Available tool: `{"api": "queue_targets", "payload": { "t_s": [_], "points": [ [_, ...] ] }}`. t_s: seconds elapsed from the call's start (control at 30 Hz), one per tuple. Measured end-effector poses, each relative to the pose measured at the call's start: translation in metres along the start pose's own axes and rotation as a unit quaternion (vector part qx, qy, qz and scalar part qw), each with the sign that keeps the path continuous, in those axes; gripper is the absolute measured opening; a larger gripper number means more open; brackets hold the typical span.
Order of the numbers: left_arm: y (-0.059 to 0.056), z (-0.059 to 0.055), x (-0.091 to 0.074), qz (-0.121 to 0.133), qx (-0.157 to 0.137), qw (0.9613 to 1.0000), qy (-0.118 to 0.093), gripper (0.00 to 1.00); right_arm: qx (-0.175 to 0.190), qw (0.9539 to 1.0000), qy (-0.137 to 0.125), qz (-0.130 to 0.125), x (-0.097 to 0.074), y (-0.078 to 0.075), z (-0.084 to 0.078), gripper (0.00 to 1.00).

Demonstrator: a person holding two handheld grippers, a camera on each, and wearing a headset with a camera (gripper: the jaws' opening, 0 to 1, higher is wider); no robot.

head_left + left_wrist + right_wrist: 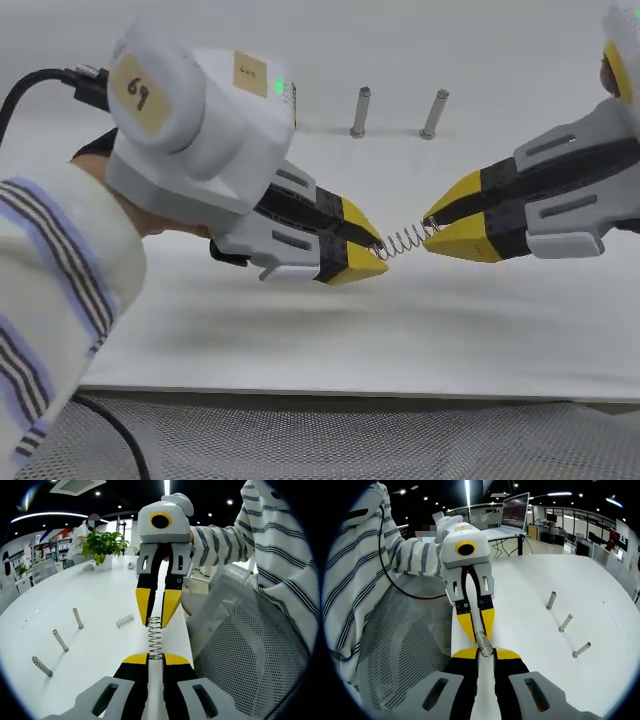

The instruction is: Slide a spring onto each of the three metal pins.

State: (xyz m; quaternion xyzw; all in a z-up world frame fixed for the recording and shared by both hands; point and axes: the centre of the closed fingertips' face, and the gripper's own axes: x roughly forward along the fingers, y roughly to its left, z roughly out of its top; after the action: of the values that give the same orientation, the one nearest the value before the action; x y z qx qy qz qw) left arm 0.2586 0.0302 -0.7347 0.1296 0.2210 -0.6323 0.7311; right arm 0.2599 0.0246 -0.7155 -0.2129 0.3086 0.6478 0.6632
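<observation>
The held spring [405, 240] hangs stretched in the air, roughly level, just above the white table [300, 330] near its front edge. The left gripper [380, 256] is clamped on one end of it, jaws pinched around the last coils. The right gripper [430, 229] bites the other end, its yellow tips closed on the wire. The two point nose to nose, with the held spring bridging the short gap between them. A striped sleeve [50, 280] sits behind the left gripper. A loose spring [125, 621] lies flat on the table, between the held spring and a row of pins. Well apart from the held spring, on its far side, the first bare pin [360, 112] and the second bare pin [434, 114] stand upright side by side. A third pin [553, 595] ends the row, wearing a fitted spring [42, 666]. Farther beyond the held spring stand a potted plant [102, 545] and an open laptop [515, 510]. On the held spring's near side, off the table's edge, is a mesh chair [240, 645]
</observation>
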Motion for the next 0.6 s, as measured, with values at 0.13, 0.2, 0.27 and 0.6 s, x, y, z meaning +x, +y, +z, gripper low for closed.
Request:
{"api": "queue_targets", "payload": {
  "t_s": [0.13, 0.2, 0.27, 0.6],
  "points": [
    [0.0, 0.001, 0.002, 0.005, -0.001, 1.0, -0.007, 0.02, -0.019, 0.9997, 0.014, -0.002, -0.002, 0.001, 0.002, 0.08],
    [0.0, 0.002, 0.004, 0.007, 0.0, 0.9999, -0.01, 0.02, -0.024, 0.9995, 0.019, -0.002, -0.003, 0.002, 0.003, 0.08],
    [0.0, 0.003, 0.005, 0.009, 0.0, 0.9999, -0.014, 0.02, -0.031, 0.9992, 0.026, -0.002, -0.003, 0.002, 0.003, 0.08],
    [0.001, 0.01, 0.014, 0.02, 0.002, 0.9992, -0.036, 0.02, -0.06, 0.9966, 0.056, 0.003, -0.012, 0.007, 0.006, 0.07]
  ]
}}
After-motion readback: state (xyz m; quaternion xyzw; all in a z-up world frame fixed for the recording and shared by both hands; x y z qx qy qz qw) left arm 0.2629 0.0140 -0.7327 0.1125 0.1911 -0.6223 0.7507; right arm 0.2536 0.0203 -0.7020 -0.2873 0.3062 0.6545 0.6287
